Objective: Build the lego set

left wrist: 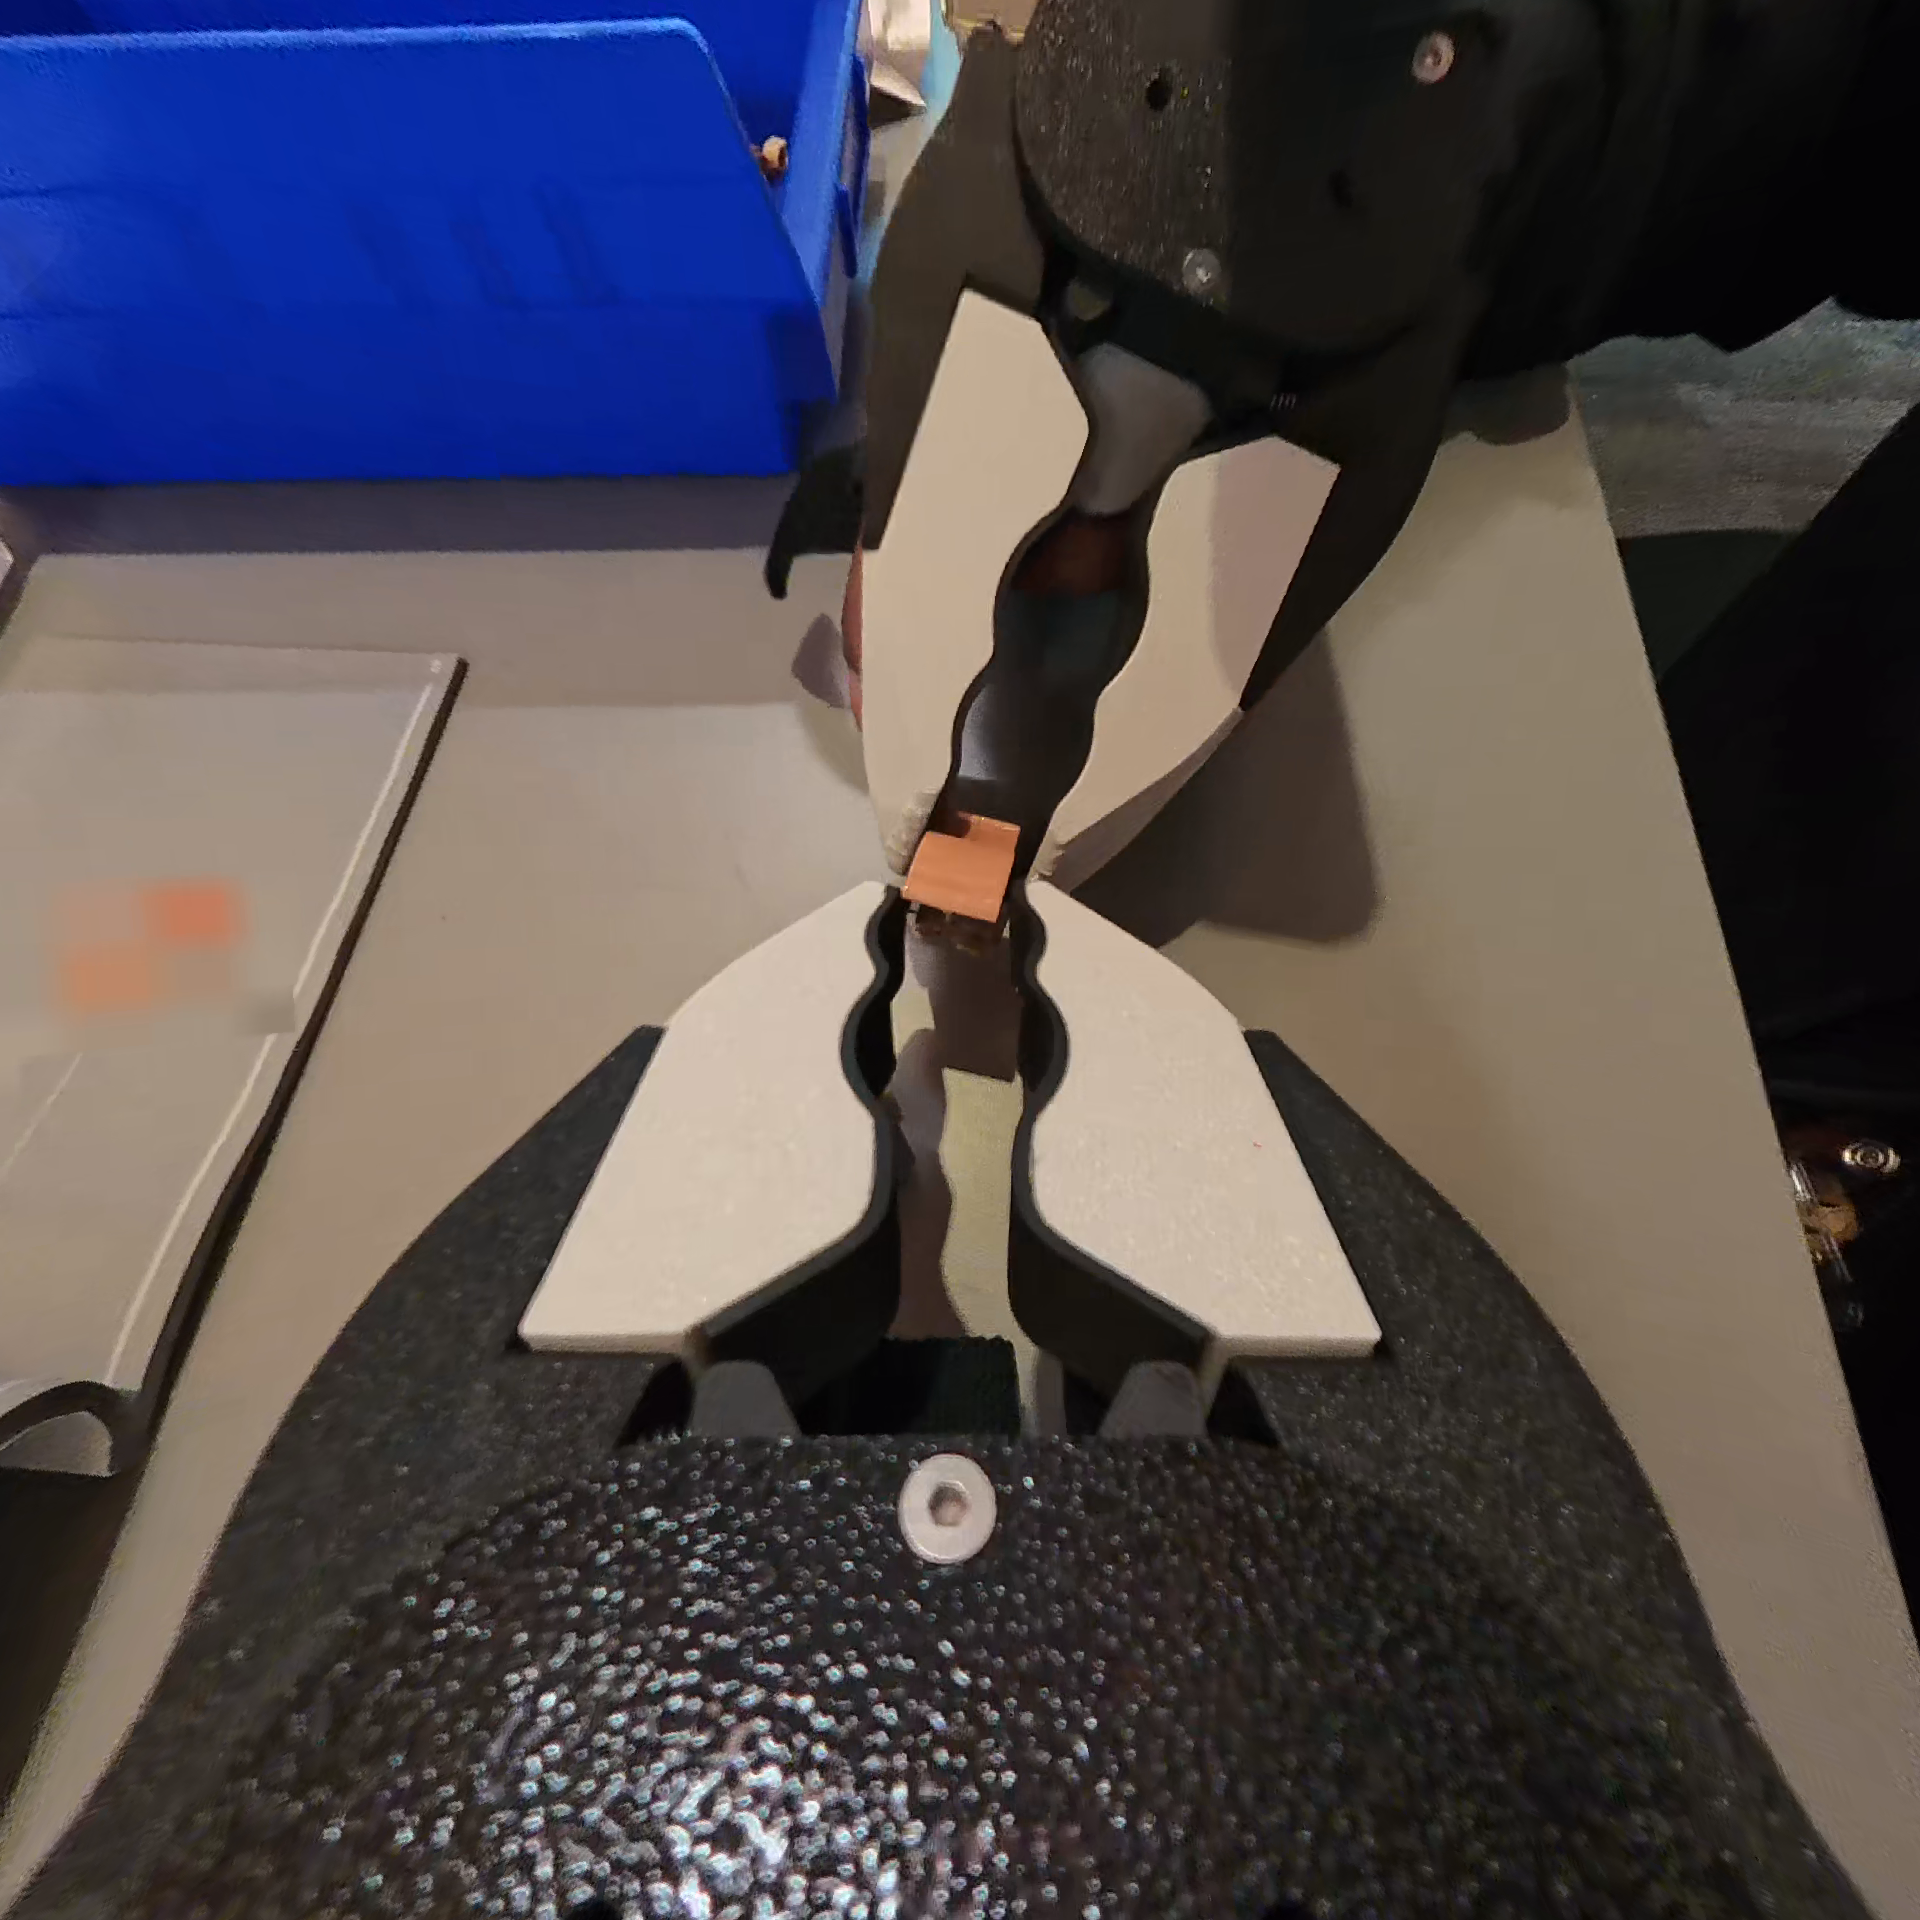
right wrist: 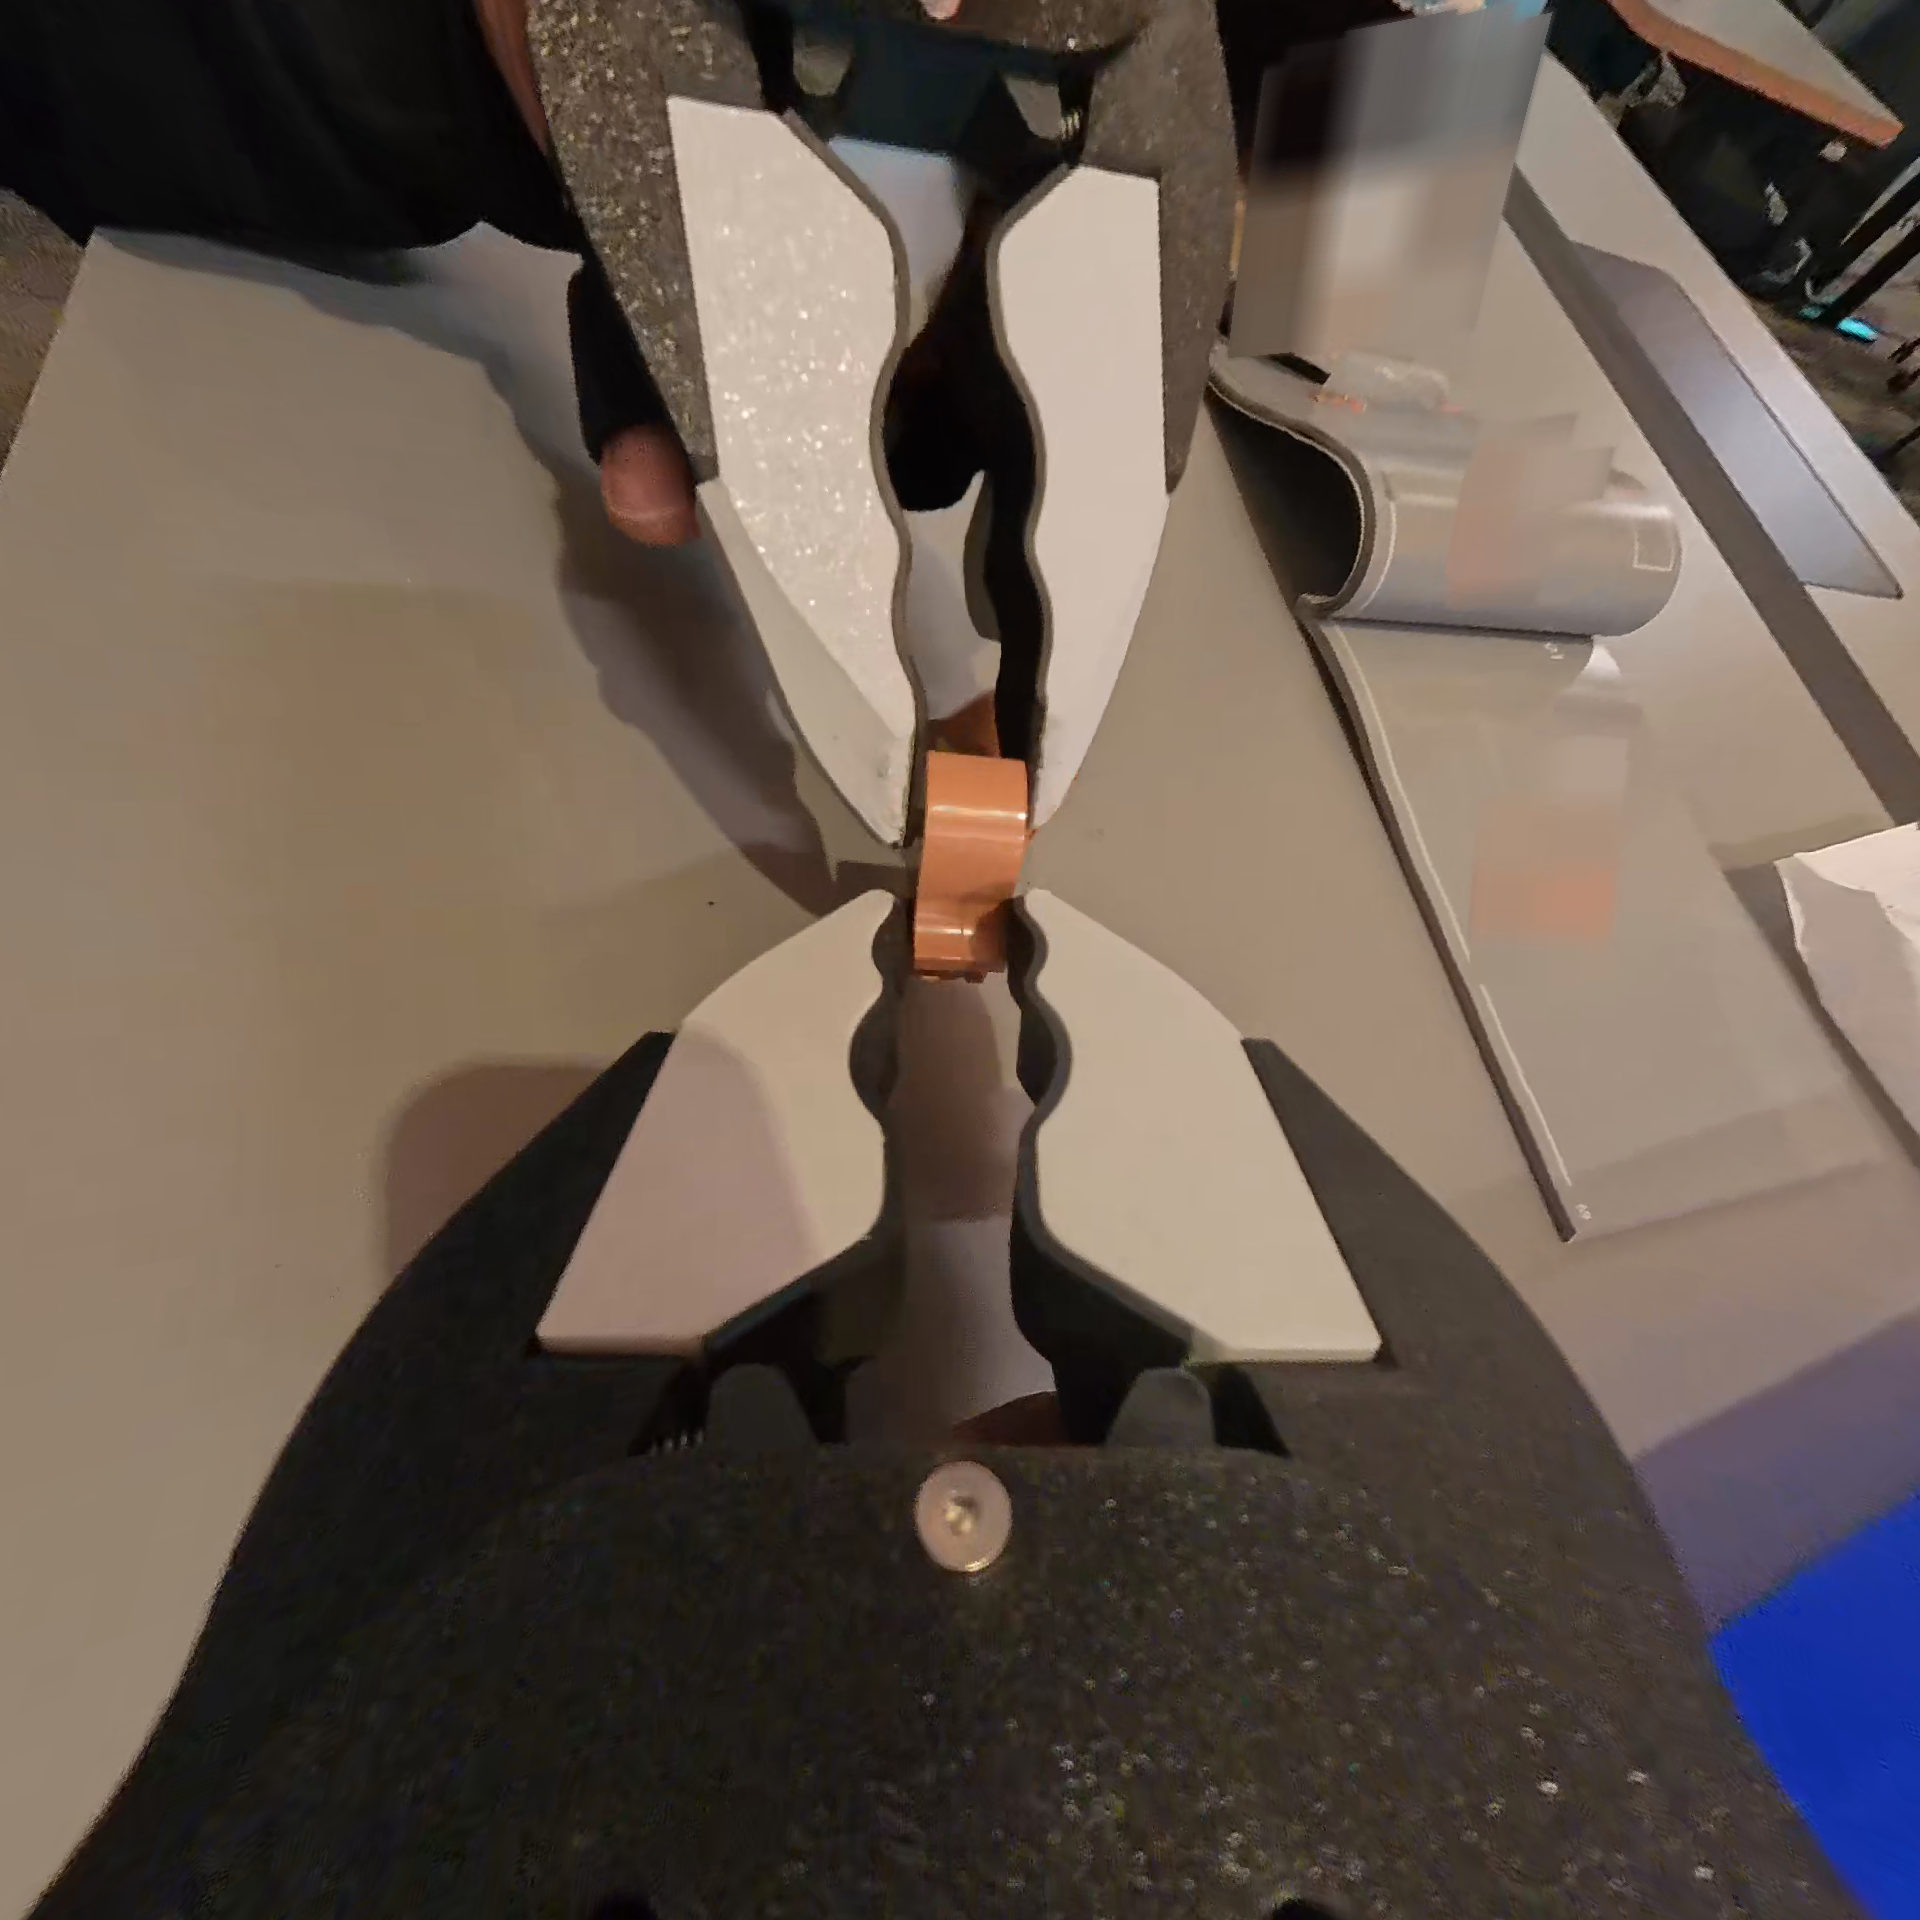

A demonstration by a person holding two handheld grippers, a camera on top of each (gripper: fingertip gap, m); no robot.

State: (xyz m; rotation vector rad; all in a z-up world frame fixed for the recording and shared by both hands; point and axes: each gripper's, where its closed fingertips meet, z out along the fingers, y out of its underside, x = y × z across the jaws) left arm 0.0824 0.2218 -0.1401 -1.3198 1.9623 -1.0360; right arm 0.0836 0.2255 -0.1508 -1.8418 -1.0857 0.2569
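Table [left wrist: 623, 790], grey and broad, is lying under both grippers and carrying everything in view. Blue bin [left wrist: 395, 260] is standing on it ahead and to the left of the left gripper [left wrist: 956, 914], well apart from the fingertips. Grey mat [left wrist: 187, 935] with a dark edge is lying flat to the left of that gripper, its near end curling upward; in the right wrist view the same mat [right wrist: 1558, 831] is sitting ahead and to the right of the right gripper [right wrist: 961, 935], with a white sheet of paper [right wrist: 1860, 914] just beyond it to the right.

The two grippers are facing each other tip to tip above the table. A gloved hand [right wrist: 623, 416] is showing behind the left gripper in the right wrist view.

Smallest item: an orange plastic piece [left wrist: 958, 873], [right wrist: 971, 831], sitting between the two sets of fingertips, clear of the table. The left gripper is closing narrowly on its near end, both pads pressing against its sides. The right gripper is gripping the opposite end in the same way, its pads bearing on the rounded part of the piece. Both sets of jaws are standing only as far apart as the piece is wide.
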